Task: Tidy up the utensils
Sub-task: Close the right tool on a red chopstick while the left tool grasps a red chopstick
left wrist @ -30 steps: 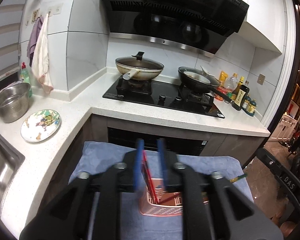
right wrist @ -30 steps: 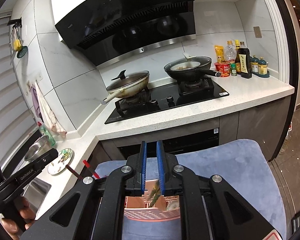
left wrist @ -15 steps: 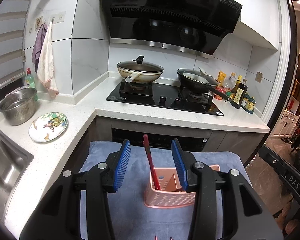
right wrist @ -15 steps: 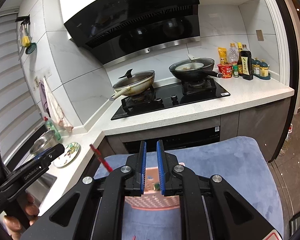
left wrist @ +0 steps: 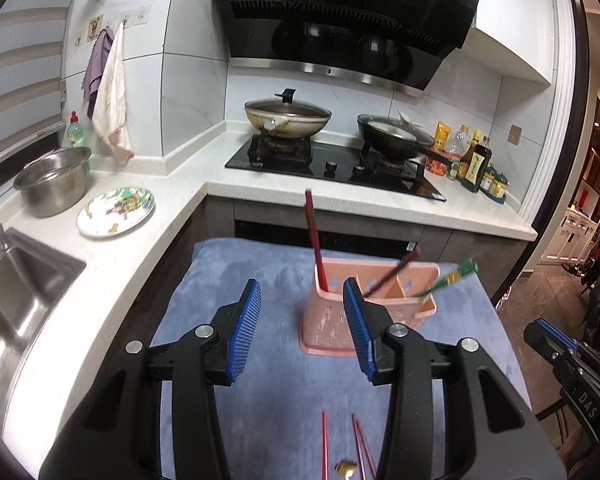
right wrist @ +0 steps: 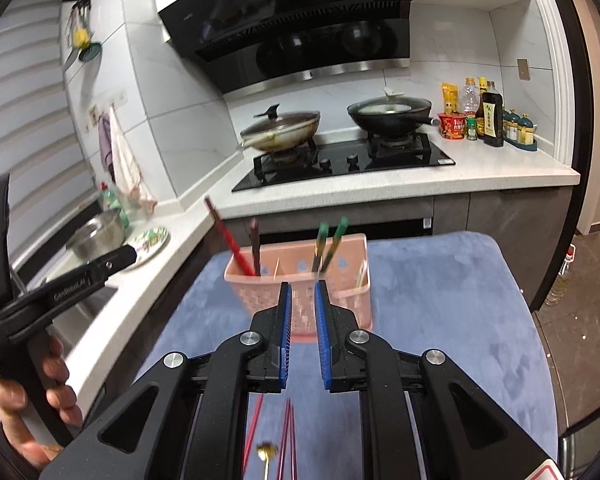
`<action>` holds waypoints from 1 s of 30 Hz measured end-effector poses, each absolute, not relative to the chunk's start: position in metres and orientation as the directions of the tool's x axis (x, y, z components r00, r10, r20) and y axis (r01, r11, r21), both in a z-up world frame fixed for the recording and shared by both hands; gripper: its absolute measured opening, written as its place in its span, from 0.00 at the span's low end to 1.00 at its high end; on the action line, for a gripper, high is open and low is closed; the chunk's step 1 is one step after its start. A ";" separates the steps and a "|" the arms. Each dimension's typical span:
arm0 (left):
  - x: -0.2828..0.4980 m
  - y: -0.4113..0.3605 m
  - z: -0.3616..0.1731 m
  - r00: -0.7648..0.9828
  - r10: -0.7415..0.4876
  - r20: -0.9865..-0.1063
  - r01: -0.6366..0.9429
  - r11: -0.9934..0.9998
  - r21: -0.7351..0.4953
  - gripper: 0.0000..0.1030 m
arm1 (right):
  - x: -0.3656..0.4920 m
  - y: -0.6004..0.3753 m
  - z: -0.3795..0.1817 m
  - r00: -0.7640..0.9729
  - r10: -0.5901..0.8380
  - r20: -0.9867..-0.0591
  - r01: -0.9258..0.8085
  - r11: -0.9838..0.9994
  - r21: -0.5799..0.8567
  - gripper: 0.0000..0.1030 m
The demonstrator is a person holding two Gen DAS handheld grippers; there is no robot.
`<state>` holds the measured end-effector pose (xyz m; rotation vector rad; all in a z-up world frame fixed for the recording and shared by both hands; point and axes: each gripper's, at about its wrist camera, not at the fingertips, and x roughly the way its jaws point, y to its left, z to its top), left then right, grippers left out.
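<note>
Left gripper (right wrist: 112, 258) reads "GenRobot.AI"; range hood (left wrist: 340, 20) reads "vatti".

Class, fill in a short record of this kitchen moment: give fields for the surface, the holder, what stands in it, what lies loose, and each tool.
Surface: blue mat
Holder: pink basket, upright on the mat
In holder: red chopsticks, green chopsticks
Loose on mat: red sticks, gold spoon
Left tool: wide open, holding nothing
Right tool: narrow gap, nothing between its pads
</note>
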<state>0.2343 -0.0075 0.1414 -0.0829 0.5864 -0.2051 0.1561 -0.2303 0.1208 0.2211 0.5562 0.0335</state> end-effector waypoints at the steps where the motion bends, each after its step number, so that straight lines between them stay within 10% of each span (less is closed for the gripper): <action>1: 0.229 -0.007 0.138 0.810 -0.215 -0.545 0.168 0.976 -0.136 0.40 | 0.150 -0.228 0.117 0.845 0.094 -0.527 0.026 0.976 0.214 0.13; 30: 0.102 0.016 -0.031 0.563 -0.223 -0.796 0.159 0.974 -0.160 0.40 | 0.021 -0.168 -0.052 0.622 0.082 -0.779 0.017 0.993 0.119 0.23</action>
